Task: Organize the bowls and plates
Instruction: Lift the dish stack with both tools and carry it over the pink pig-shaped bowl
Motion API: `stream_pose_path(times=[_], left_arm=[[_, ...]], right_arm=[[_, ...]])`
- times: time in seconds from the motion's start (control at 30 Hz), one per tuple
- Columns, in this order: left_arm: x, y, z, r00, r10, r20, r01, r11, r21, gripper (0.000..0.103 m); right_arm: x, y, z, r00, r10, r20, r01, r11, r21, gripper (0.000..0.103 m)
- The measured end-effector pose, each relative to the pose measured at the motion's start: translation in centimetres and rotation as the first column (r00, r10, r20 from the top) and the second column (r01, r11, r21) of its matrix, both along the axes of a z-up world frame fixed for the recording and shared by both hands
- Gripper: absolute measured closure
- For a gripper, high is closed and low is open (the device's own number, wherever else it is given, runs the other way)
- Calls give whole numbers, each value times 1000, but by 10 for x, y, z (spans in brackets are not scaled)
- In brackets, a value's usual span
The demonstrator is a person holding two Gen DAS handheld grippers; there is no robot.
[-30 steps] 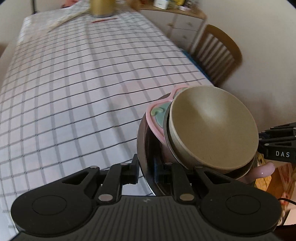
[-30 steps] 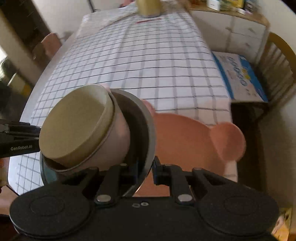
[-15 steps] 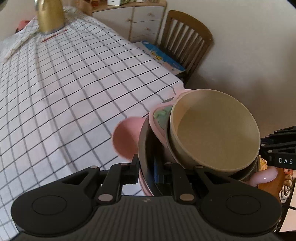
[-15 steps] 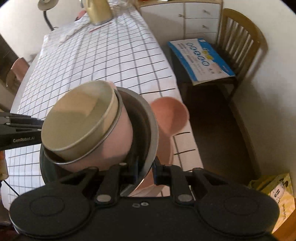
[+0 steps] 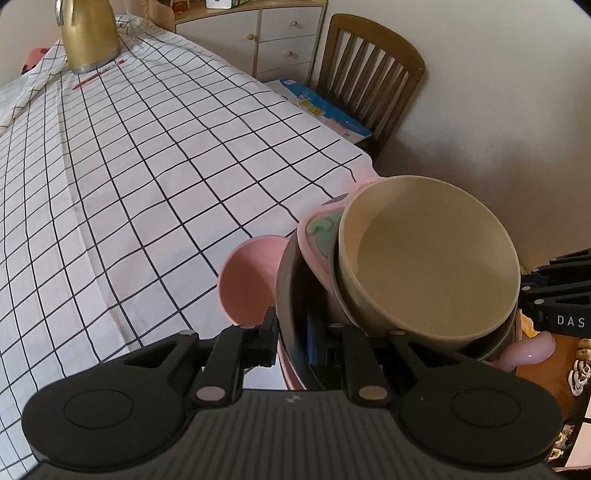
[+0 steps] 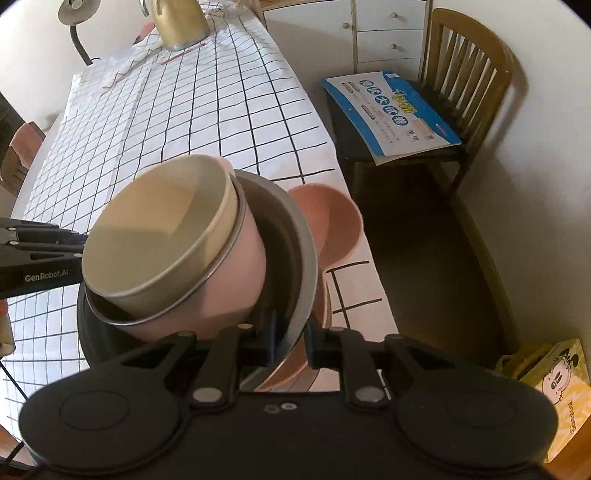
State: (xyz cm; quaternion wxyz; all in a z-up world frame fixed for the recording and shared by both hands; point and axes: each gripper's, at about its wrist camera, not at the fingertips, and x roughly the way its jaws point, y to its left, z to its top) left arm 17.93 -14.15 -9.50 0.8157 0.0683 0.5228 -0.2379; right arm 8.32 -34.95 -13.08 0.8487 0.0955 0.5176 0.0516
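Observation:
Both grippers hold one nested stack in the air over the table's near right corner. A beige bowl [image 5: 428, 258] sits in a pink bowl [image 5: 317, 240], inside a grey metal bowl [image 5: 286, 280], over a pink eared plate [image 5: 247, 277]. My left gripper [image 5: 291, 341] is shut on the grey bowl's rim. My right gripper [image 6: 290, 345] is shut on the opposite rim of the grey bowl [image 6: 295, 258]. The right wrist view also shows the beige bowl [image 6: 159, 236], the pink bowl [image 6: 236, 280] and the pink plate [image 6: 332, 229]. The stack tilts.
The table has a white checked cloth [image 5: 147, 155]. A gold kettle [image 5: 88, 35] stands at its far end. A wooden chair [image 6: 469, 74] with a blue booklet [image 6: 388, 110] is right of the table. Drawers [image 5: 277, 40] stand behind. A yellow bag [image 6: 554, 387] sits on the floor.
Both grippers have carried the stack toward the table's right edge and turned right; the chair and floor have come into view. The grips are unchanged.

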Motion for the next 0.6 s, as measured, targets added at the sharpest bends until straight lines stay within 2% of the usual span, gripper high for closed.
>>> stream_pose_path(times=[0.6], left_arm=[[-5, -3, -4, 1000, 8, 29, -9, 1000, 18, 89]], right_arm=[[7, 1, -10, 1000, 12, -20, -12, 1000, -4, 85]])
